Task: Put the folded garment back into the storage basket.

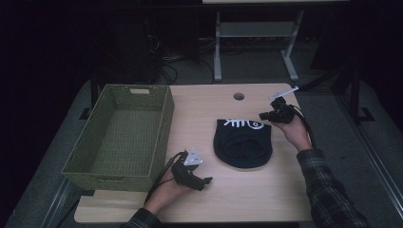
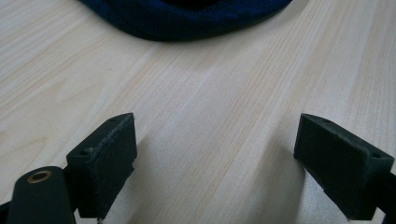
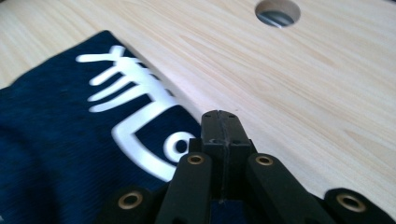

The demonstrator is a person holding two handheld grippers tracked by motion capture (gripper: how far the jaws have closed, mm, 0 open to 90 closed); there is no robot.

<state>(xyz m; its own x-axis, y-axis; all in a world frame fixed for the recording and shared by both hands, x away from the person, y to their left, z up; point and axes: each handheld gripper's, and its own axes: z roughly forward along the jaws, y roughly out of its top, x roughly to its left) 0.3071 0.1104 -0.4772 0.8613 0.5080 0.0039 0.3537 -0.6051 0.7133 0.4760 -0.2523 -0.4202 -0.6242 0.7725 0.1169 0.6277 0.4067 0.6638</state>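
High view: one garment [image 1: 243,142], one basket [image 1: 121,135].

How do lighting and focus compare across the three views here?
High view: dim, surroundings nearly black, table and basket legible. Left gripper view: bright, soft shadows beside the fingers. Right gripper view: bright, dark garment sharp, nearest gripper parts slightly soft.

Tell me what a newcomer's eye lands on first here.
First, the dark blue garment with a white fish-skeleton print, lying mid-table, with the right claw shut at its printed corner. Next, the empty green woven basket at the table's left edge. The left claw gapes open over bare wood near the garment's front edge.
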